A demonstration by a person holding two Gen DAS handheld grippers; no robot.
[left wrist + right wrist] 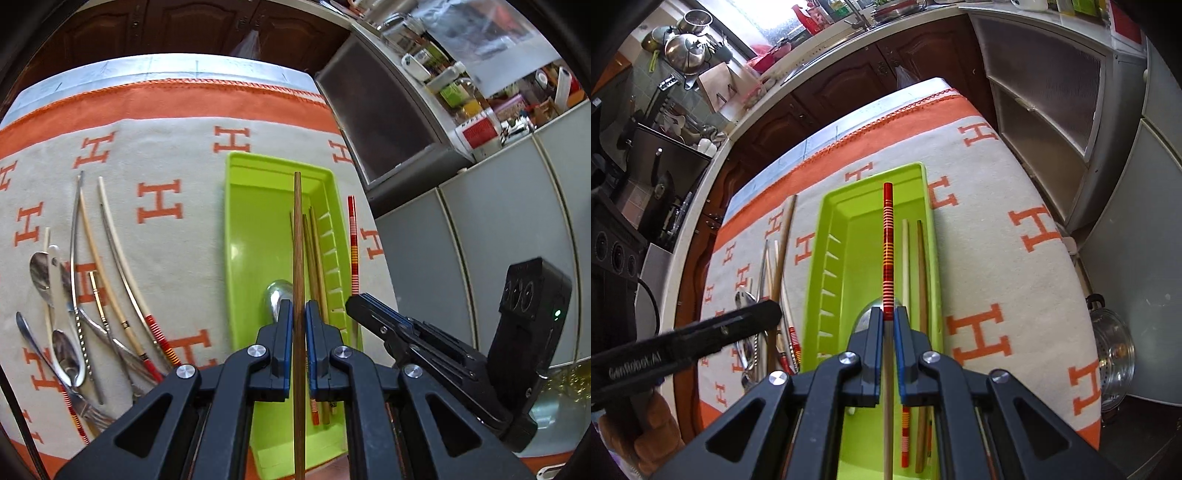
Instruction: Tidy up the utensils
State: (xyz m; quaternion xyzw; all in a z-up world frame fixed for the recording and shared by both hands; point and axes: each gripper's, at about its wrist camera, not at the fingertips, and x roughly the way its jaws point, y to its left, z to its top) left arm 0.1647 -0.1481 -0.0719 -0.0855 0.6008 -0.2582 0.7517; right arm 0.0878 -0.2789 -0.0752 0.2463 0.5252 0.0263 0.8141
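Note:
My left gripper (pixel 297 314) is shut on a brown wooden chopstick (pixel 297 236) and holds it lengthwise above the lime green tray (pixel 255 206). My right gripper (pixel 888 319) is shut on a red striped chopstick (pixel 887 236), also lengthwise above the same tray (pixel 849 221). The tray holds a metal spoon (pixel 275 297) and a few chopsticks (pixel 314 258) along one side. The right gripper also shows in the left wrist view (pixel 373 312), the left gripper in the right wrist view (pixel 764 314). Loose spoons, a fork and chopsticks (pixel 92 295) lie on the cloth left of the tray.
The table is covered by a beige cloth with orange H marks (pixel 159 206). Grey cabinets (pixel 480 240) stand close on the right. A steel pot (pixel 1115 350) sits on the floor beside the table. Dark wooden kitchen cupboards (pixel 849 85) are behind.

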